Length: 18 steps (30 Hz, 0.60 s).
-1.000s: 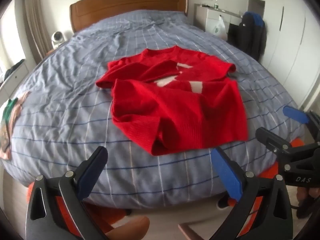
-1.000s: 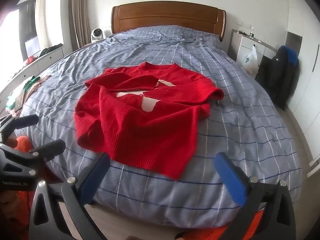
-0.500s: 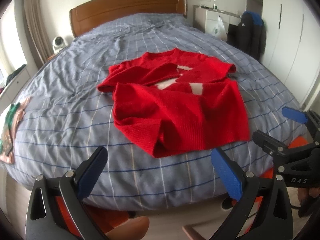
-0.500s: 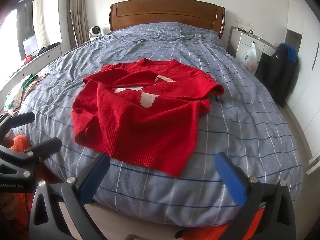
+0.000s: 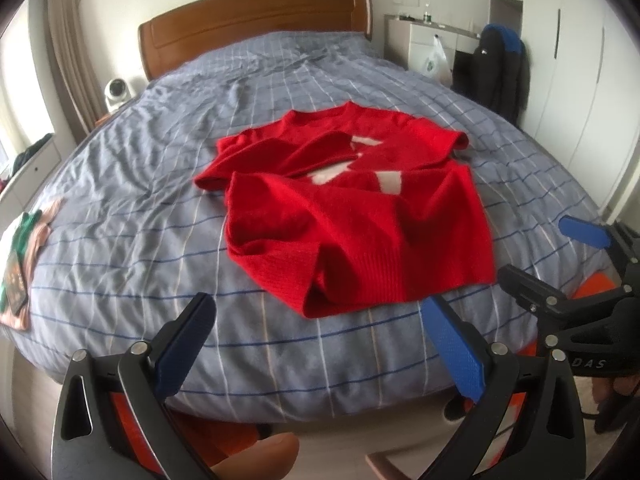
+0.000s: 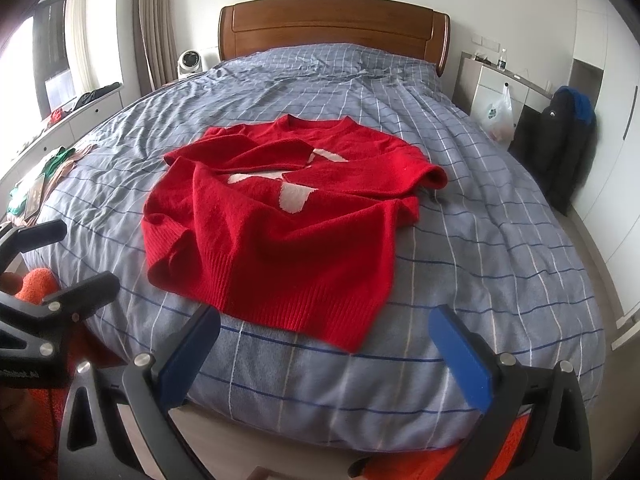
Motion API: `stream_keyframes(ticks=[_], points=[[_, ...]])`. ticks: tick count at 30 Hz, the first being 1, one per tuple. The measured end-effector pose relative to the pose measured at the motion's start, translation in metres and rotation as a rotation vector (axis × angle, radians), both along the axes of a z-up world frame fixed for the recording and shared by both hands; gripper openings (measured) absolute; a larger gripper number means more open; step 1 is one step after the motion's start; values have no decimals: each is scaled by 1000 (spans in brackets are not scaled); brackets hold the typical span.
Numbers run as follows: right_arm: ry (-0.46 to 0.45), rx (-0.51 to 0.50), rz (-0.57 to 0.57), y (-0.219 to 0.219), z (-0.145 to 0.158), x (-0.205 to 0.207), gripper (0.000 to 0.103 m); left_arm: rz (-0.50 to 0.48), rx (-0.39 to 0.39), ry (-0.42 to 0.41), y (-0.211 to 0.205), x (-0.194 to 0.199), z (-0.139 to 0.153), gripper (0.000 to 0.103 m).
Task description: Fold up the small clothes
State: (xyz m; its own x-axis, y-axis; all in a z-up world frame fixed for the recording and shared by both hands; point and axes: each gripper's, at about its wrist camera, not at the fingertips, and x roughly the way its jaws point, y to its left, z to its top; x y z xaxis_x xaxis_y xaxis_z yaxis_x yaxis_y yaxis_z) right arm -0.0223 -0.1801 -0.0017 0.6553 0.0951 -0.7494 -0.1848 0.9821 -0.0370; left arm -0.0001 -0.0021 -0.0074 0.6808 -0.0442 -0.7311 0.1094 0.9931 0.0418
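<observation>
A: Sweater [image 6: 276, 216], red w/ white marks on front. Where's it at?

B: Mid-bed [image 6: 500, 240], lying on the grey-blue checked cover. Sleeves crossed over the chest, hem toward the foot of the bed, near-left hem corner rumpled up. Neck points at the wood headboard [image 6: 332, 24].

A: Left tool [image 5: 316, 328]?

B: Released, blue pads spread wide, nothing btwn them. Hovers off the foot end, apart from the hem.

A: Right tool [image 6: 326, 344]?

B: Same, spread wide, holding nothing, just short of the hem. Also shows at right edge of the left cam.

A: Anything else?

B: Small pile of green/pink clothes [image 5: 24, 256] at bed's left edge, well apart from the sweater. Dark jacket [image 6: 568, 148] hangs by the wardrobe, right side.
</observation>
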Motion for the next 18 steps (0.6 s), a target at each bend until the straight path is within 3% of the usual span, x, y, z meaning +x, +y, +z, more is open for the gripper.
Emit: stream_keyframes(ticks=[18], points=[[-1,-3,-1,-1,0,1,103,-5,9,-6,-3,-3,2,103]])
